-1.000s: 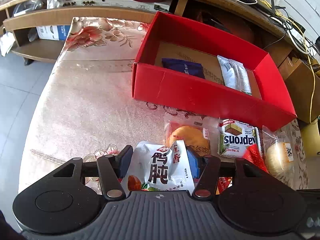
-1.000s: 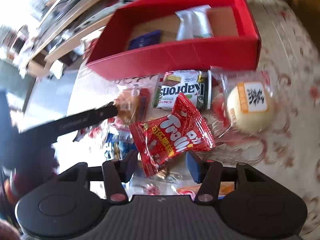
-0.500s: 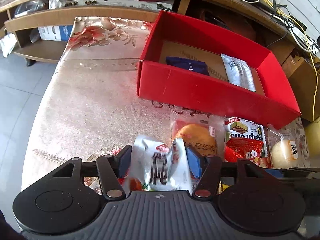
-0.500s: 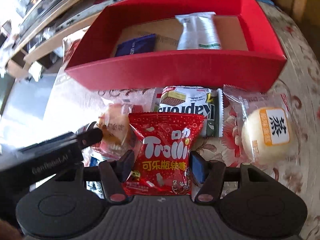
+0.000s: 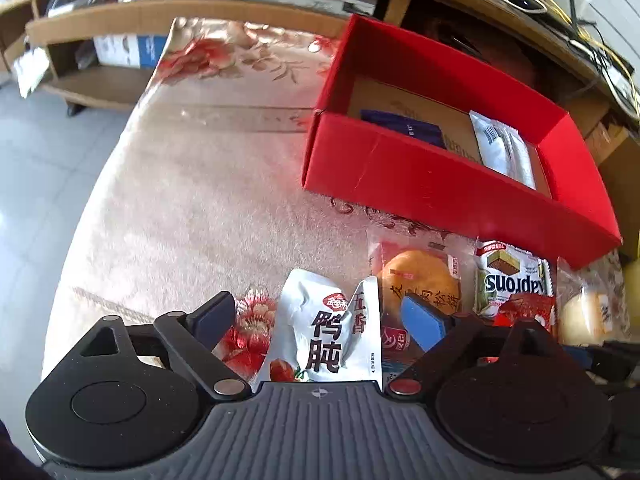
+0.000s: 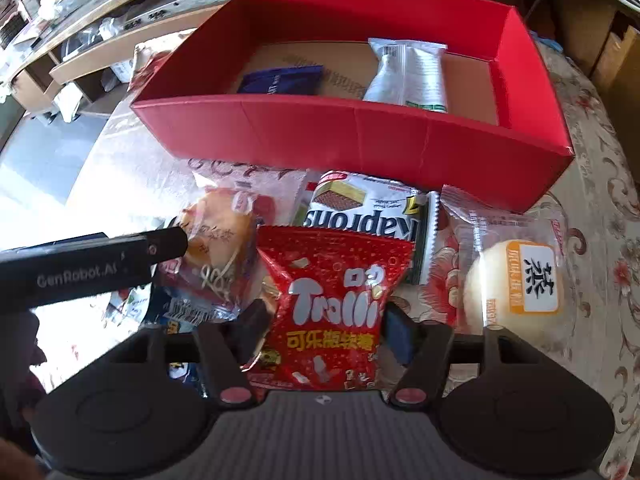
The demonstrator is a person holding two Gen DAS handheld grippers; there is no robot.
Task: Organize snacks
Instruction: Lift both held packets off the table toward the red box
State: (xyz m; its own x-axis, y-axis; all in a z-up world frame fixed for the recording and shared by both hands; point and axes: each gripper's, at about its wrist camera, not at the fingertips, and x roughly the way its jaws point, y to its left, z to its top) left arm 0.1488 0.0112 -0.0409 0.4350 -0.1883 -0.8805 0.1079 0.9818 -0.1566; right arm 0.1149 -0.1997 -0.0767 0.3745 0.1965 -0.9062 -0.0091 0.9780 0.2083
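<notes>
Red card formed the box at the far side of the floral tablecloth, with a dark blue packet and a silver packet lying apart on its floor. Your left gripper stood with jaws released, wide of the white pouch between them; neither pad touched it. Your right gripper had its jaws clenched on the red gummy bag. Near the box's front wall lay a round cake, a wafer pack and a steamed bun, each wrapped, close together.
</notes>
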